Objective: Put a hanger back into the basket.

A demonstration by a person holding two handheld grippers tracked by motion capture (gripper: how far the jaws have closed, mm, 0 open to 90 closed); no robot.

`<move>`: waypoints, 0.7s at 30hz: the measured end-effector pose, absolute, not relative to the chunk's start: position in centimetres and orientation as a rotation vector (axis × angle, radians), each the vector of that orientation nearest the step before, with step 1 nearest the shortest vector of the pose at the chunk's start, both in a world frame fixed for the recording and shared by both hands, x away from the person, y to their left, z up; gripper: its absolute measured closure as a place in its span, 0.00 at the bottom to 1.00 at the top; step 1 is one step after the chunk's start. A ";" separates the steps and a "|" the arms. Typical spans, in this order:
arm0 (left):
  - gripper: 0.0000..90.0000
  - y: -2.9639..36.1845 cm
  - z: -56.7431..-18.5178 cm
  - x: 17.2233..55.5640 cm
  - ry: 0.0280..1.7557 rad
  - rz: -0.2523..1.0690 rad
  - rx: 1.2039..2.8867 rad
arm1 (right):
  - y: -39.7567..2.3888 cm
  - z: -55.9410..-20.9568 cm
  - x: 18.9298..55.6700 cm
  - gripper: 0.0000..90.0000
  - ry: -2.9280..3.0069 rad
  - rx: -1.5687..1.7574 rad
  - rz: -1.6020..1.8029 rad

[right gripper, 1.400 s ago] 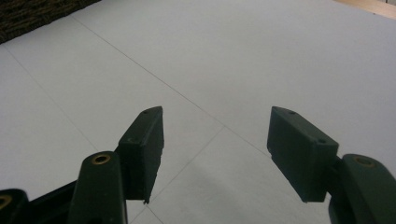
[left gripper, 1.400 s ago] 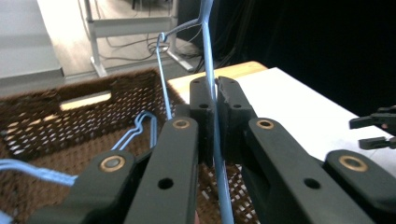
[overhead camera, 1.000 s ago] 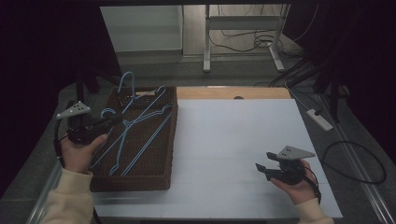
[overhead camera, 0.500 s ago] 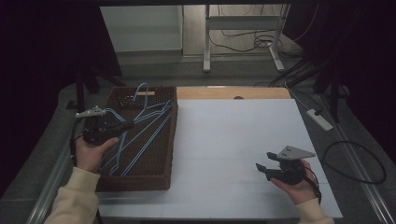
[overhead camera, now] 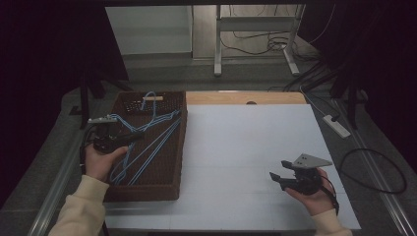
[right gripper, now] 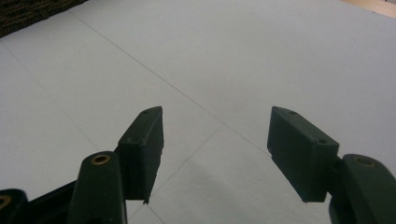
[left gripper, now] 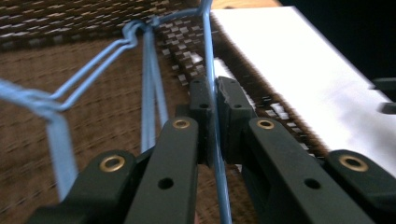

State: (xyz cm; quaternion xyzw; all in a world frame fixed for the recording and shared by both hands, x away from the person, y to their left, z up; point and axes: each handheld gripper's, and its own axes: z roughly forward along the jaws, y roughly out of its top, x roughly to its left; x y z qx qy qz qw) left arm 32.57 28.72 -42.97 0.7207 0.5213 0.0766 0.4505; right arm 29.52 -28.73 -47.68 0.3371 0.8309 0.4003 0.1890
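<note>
Left gripper (overhead camera: pixel 129 139) pinching blue hangers (overhead camera: pixel 147 142), now lowered into basket (overhead camera: pixel 147 189) at 9 o'clock; right gripper (overhead camera: pixel 276 178) spread, idle.

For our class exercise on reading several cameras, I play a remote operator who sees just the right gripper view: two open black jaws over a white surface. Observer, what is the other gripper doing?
Observer: The left gripper is shut on a blue wire hanger.
Operator: Where is that hanger?
Observer: Over a brown woven tray at the table's left, with more blue hangers inside.
Operator: Is anything near my jaws?
Observer: The right gripper sits over the bare white sheet, well apart from the tray.
</note>
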 end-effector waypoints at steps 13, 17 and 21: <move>0.93 28.6 -44.9 34.0 1.514 0.295 2.033 | -28.5 -47.9 29.6 0.40 2.356 0.944 1.109; 0.76 28.1 -45.0 34.1 1.523 0.389 2.065 | -28.5 -47.9 29.6 0.40 2.358 0.944 1.107; 0.62 27.8 -44.2 33.6 1.452 0.460 2.040 | -28.5 -47.9 29.6 0.40 2.360 0.946 1.106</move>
